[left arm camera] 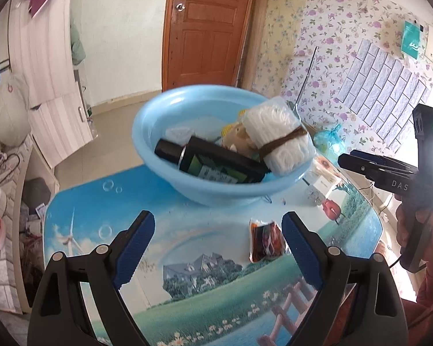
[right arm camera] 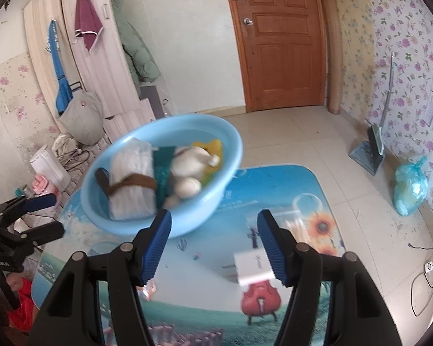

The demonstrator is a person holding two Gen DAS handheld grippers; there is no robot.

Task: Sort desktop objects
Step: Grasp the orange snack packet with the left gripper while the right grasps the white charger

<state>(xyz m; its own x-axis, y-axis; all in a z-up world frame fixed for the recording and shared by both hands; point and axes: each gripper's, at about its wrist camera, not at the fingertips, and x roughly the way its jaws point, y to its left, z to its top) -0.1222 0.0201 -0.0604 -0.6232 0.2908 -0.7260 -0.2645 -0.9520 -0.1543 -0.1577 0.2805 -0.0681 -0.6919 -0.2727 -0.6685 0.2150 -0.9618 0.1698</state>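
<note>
Packet [left arm camera: 265, 240], small, red-brown and crinkled, is lying on the picture-printed table [left arm camera: 106, 201] just beside the left gripper [left arm camera: 218, 248], whose jaws are standing wide and empty. Small white box [right arm camera: 254, 268] is sitting by the right gripper [right arm camera: 213, 246], also spread wide, gripping nothing. Blue basin [left arm camera: 158, 109] is resting on the table, holding a dark bottle [left arm camera: 216, 163], a banded white roll [left arm camera: 277, 138] and a pale soft toy [right arm camera: 187, 173].

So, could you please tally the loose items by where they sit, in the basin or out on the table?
In the blue basin: 3 — dark bottle, white bundle, plush toy.
On the table: 2 — snack packet, white box.
Total: 5.
</note>
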